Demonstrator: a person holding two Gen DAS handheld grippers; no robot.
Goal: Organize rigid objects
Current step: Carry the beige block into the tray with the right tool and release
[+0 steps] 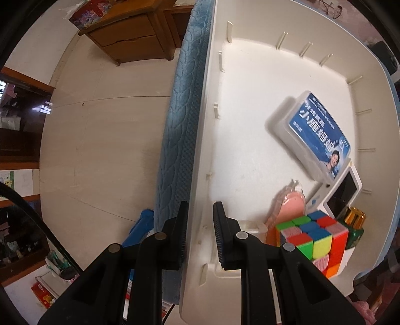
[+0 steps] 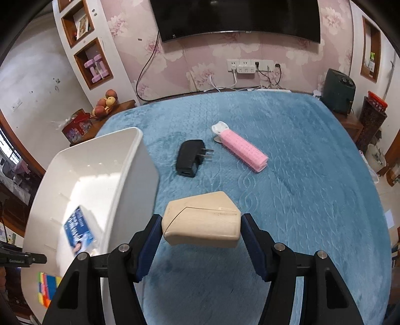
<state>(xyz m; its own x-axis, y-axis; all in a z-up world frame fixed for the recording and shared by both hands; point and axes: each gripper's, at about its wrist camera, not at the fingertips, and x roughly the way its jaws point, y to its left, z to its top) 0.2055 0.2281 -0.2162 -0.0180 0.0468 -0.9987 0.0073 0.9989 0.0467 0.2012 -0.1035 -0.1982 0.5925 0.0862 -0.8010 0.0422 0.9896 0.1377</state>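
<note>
My left gripper [image 1: 198, 235] is shut on the near wall of a white plastic bin [image 1: 200, 140] and holds it tilted at the edge of the blue blanket. Inside the bin lie a blue-labelled flat box [image 1: 317, 135], a colourful puzzle cube [image 1: 315, 240], a white small-screen device [image 1: 342, 192], a pink packet [image 1: 290, 205] and a green bottle with a gold cap [image 1: 355, 225]. My right gripper [image 2: 201, 230] is shut on a beige wooden block [image 2: 202, 220] above the blanket, beside the bin [image 2: 100, 175]. A black plug adapter [image 2: 190, 157] and a pink hair roller clip [image 2: 242, 147] lie on the blanket.
The blue blanket [image 2: 287, 187] covers the table. A wall with a TV [image 2: 237, 17] and power sockets [image 2: 247, 66] stands behind it. A wooden cabinet [image 1: 135, 35] stands on the pale floor [image 1: 100, 140] left of the table. A dark heater [image 2: 338, 90] stands at the far right.
</note>
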